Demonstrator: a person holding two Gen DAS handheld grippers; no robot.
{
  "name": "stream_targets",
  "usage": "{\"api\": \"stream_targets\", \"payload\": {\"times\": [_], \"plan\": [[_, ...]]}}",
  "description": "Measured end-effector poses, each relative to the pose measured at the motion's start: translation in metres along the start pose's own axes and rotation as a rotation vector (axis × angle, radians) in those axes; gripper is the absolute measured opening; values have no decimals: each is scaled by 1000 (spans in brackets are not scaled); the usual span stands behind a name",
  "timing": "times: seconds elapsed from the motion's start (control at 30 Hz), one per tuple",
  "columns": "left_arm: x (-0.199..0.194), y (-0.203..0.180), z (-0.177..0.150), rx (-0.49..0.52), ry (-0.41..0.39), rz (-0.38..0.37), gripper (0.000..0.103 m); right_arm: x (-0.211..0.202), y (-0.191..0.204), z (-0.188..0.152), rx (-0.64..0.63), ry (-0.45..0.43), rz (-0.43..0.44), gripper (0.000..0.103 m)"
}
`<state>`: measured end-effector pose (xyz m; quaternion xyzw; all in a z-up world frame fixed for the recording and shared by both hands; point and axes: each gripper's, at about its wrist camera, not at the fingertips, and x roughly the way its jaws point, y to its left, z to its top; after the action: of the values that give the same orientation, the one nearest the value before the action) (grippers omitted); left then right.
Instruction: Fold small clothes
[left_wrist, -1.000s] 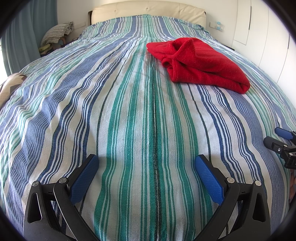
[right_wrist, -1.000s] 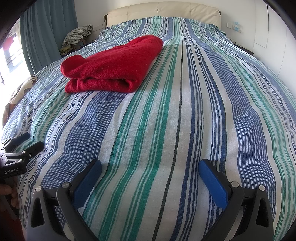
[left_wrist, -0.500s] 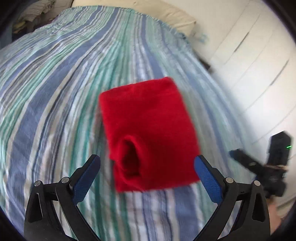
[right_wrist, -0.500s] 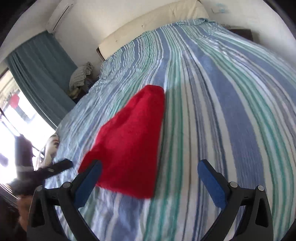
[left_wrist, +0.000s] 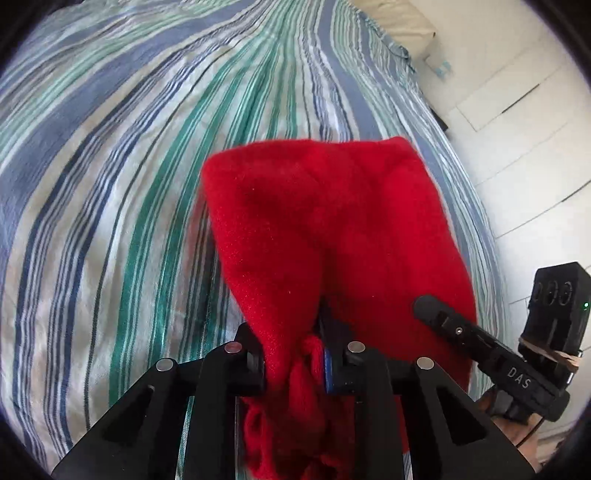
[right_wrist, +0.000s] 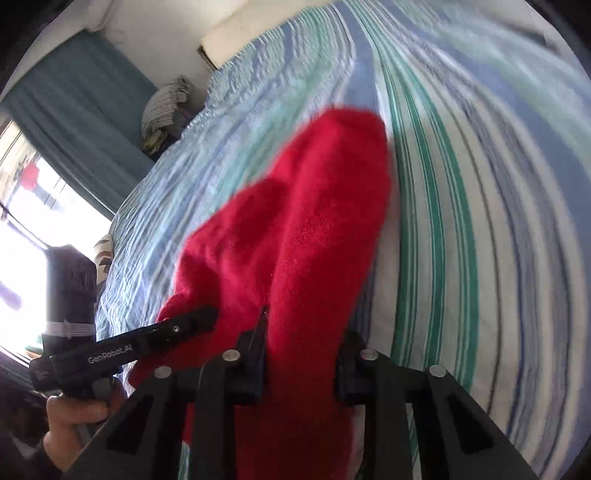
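Observation:
A folded red fleece garment (left_wrist: 321, 221) lies on the striped bedspread (left_wrist: 129, 166), its near edge bunched up. My left gripper (left_wrist: 295, 354) has its jaws closing, and the pads pinch that near edge at the garment's left corner. In the right wrist view the same red garment (right_wrist: 303, 229) fills the centre. My right gripper (right_wrist: 299, 354) is also closing, with the thick fold pressed between its pads. Each gripper shows in the other's view: the right one (left_wrist: 461, 332) at the garment's right edge, the left one (right_wrist: 177, 328) at its left edge.
The striped bedspread (right_wrist: 461, 184) stretches far ahead to a cream headboard (left_wrist: 399, 22). White wardrobe doors (left_wrist: 517, 110) stand right of the bed. A teal curtain (right_wrist: 81, 110), a bright window (right_wrist: 22, 221) and a pile of clothes (right_wrist: 170, 107) are on the left. A hand (right_wrist: 70, 424) grips the left tool.
Both grippers were open over the bed, away from the garment. They have moved up to its near edge and their jaws have come together on the red fabric.

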<state>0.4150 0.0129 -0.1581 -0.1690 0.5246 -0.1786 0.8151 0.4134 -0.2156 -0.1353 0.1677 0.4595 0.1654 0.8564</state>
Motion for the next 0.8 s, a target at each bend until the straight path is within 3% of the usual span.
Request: {"api": "stream_targets", "payload": {"times": [0.17, 0.23, 0.3, 0.33, 0.4, 0.47, 0.5, 0.53, 0.57, 0.6, 0.67, 0.8], "plan": [[-60, -22, 11, 65, -153, -45, 20, -49, 39, 21, -123, -156, 0, 25], [-70, -30, 13, 78, -172, -43, 23, -60, 44, 23, -118, -193, 13, 25], [-56, -25, 6, 56, -101, 1, 43, -51, 38, 19, -85, -147, -3, 28], [-40, -19, -1, 44, -30, 43, 47, -44, 29, 16, -61, -96, -20, 30], [-19, -4, -26, 37, 98, 169, 44, -25, 5, -7, 36, 42, -107, 45], [-42, -1, -53, 64, 42, 165, 50, -30, -11, -36, 75, 92, -161, 53], [-58, -6, -64, 98, 2, 195, 63, -41, -12, -46, 69, 68, -169, 72], [-76, -12, -76, 146, -40, 248, 71, -57, -9, -56, 48, 42, -199, 82], [-96, -23, -86, 202, -89, 304, 87, -71, -5, -64, 28, 17, -224, 93], [-115, -35, -100, 249, -139, 346, 98, -87, 1, -74, 10, -11, -238, 94], [-146, -56, -121, 313, -218, 396, 100, -116, 15, -92, -22, -42, -243, 94], [-182, -89, -151, 341, -283, 537, 101, -168, 47, -115, -78, -86, -290, 95]]}}
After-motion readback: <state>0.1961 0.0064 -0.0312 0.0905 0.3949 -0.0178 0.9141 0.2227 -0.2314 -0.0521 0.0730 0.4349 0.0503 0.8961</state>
